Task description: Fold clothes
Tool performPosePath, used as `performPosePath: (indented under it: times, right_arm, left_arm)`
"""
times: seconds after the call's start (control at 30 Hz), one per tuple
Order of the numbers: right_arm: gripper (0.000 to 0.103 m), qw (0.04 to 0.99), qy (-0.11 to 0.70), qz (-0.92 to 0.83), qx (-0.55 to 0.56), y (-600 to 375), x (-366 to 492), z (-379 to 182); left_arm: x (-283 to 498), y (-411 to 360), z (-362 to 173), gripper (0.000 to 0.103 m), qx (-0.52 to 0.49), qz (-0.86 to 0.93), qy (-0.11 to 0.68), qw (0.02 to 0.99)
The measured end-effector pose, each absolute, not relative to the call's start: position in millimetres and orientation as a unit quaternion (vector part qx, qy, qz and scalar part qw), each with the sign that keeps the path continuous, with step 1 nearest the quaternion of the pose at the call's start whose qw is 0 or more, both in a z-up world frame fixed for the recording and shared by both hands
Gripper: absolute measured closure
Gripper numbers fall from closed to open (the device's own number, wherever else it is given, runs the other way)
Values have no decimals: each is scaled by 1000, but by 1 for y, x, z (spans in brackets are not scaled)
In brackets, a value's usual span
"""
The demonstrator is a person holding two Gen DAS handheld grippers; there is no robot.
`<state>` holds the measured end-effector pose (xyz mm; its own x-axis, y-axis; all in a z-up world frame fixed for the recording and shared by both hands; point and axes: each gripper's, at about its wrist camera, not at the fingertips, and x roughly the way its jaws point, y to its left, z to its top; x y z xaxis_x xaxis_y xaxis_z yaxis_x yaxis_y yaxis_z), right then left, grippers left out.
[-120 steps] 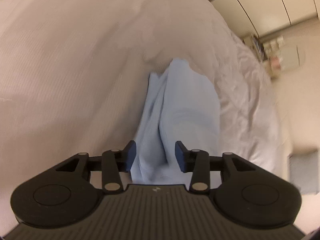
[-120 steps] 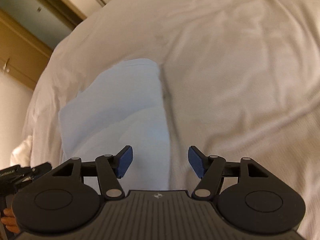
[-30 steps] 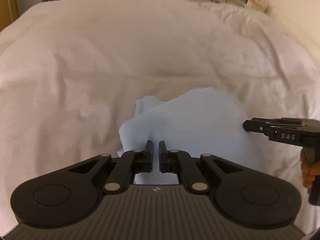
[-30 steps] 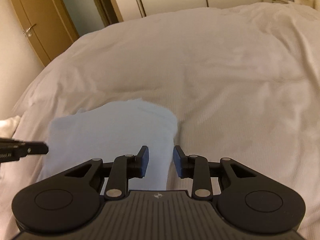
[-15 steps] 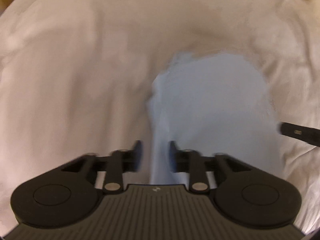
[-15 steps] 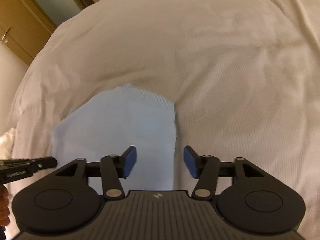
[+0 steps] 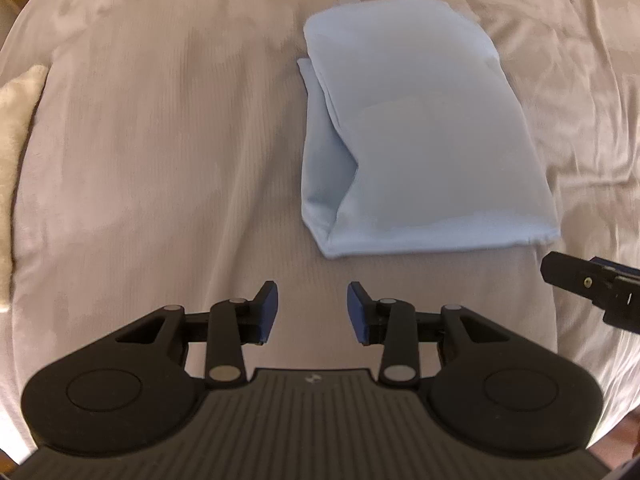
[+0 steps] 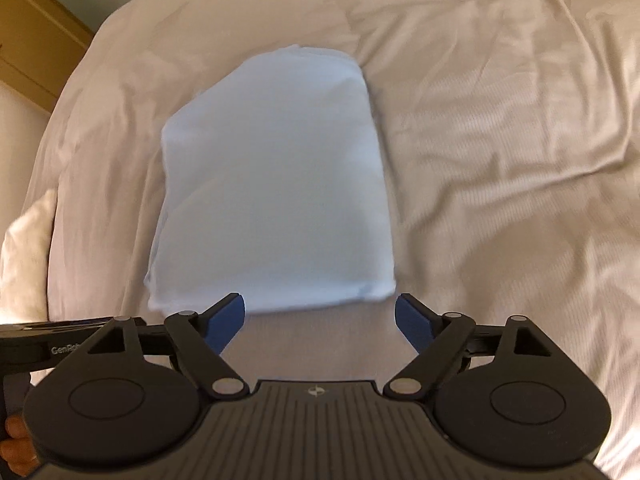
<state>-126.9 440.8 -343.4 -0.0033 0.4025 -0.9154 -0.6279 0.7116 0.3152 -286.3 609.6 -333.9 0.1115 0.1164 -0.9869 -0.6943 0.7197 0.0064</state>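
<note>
A light blue garment (image 7: 424, 136) lies folded into a compact rectangle on the white bedspread (image 7: 160, 140). My left gripper (image 7: 312, 312) hovers over bare bedspread just short of the fold's near left corner; its jaws are opening and hold nothing. In the right wrist view the same garment (image 8: 276, 184) fills the middle, and my right gripper (image 8: 320, 316) stands at its near edge. Those jaws are opening wide, with nothing between them. The right gripper's tip (image 7: 588, 280) shows at the right edge of the left wrist view.
The wrinkled bedspread (image 8: 500, 140) stretches all around the garment. A cream pillow (image 7: 16, 120) lies at the bed's left side, also seen in the right wrist view as a pillow (image 8: 28, 248). Wooden doors (image 8: 36, 40) stand beyond the far left. A hand (image 8: 16, 440) grips the left tool.
Both grippers let go of the blue garment, opened and drew back towards me and upward. The garment now lies flat and folded, fully ahead of both sets of fingers.
</note>
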Motion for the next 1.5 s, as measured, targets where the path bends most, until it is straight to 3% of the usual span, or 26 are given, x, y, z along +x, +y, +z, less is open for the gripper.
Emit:
performPosePath:
  times: [0.43, 0.9, 1.07, 1.23, 1.4, 1.5]
  right_arm:
    - [14, 705, 610, 346, -101, 428, -164, -299]
    - [13, 709, 590, 369, -119, 439, -149, -284]
    - [12, 703, 593, 375, -117, 437, -138, -288]
    - [11, 691, 604, 386, -96, 427, -121, -306]
    - [10, 675, 624, 394, -14, 400, -89, -345]
    - [15, 661, 631, 402, 66, 385, -65, -370]
  left_arm:
    - [-299, 595, -277, 66, -217, 277, 590, 727]
    - [-285, 586, -268, 65, -220, 298, 583, 723]
    - [-278, 585, -277, 62, -239, 299, 579, 720]
    - [-292, 612, -299, 53, -318, 295, 522, 735]
    - [-309, 661, -338, 49, -407, 283, 453, 741]
    - [-310, 690, -365, 41, -451, 263, 417, 744]
